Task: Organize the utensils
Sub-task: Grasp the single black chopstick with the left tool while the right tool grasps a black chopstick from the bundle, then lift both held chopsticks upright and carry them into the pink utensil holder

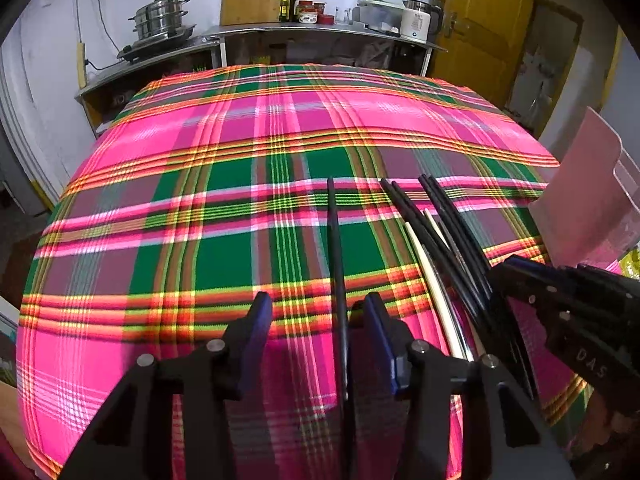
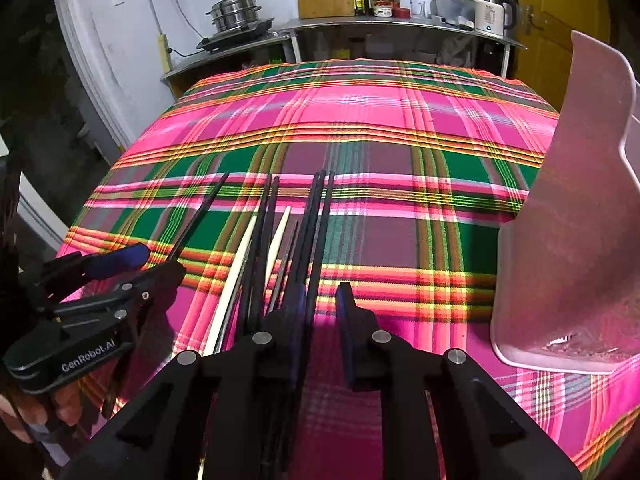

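Left gripper (image 1: 316, 316) jaws stand apart around one chopstick (image 1: 335, 240); closing off-centre, I risk flicking it toward 2 o'clock.

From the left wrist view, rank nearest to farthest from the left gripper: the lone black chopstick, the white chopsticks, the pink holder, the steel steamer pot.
1. Lone black chopstick: between the left gripper's fingers, nearer the right one.
2. White chopsticks: just right, in the bundle.
3. Pink holder: table's right edge.
4. Steel steamer pot: far back left, on the stove.
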The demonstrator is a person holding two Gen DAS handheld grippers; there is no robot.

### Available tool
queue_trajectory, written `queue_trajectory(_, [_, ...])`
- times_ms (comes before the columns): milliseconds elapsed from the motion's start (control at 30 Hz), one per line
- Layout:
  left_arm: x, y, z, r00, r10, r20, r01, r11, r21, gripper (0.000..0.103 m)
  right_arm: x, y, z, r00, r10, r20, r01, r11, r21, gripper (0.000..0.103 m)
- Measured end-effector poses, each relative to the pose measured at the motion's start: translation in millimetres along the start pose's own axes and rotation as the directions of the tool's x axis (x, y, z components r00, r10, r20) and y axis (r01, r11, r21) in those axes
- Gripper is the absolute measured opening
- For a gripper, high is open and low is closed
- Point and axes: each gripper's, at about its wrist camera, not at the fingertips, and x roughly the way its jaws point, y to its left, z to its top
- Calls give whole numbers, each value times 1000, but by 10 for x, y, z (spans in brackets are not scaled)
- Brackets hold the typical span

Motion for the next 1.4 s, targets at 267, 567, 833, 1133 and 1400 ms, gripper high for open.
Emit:
queue_trajectory(267, [60, -44, 76, 999, 37, -2, -37, 999, 28, 47, 79, -26, 67, 1000, -7, -17, 7, 1000, 13, 16])
queue_trajectory(567, [144, -76, 222, 1000, 28, -12, -28, 999, 41, 11, 222, -1, 266, 998, -21, -54, 20, 1000, -15, 7])
queue_trajectory(833, [22, -29, 291, 999, -47, -10, 47, 999, -5, 6, 5, 5, 290, 1000, 20, -13, -20, 1000, -5, 6])
queue_trajectory(1133, [-636, -34, 408, 989, -110, 99, 110, 994, -3, 6, -556, 64, 371, 993, 69, 93, -68, 998, -9, 6])
queue_trajectory(1400, [-1154, -140, 424, 977, -138, 166, 135, 990, 30, 6, -1066, 9, 312, 980, 90, 176, -91, 996, -5, 6])
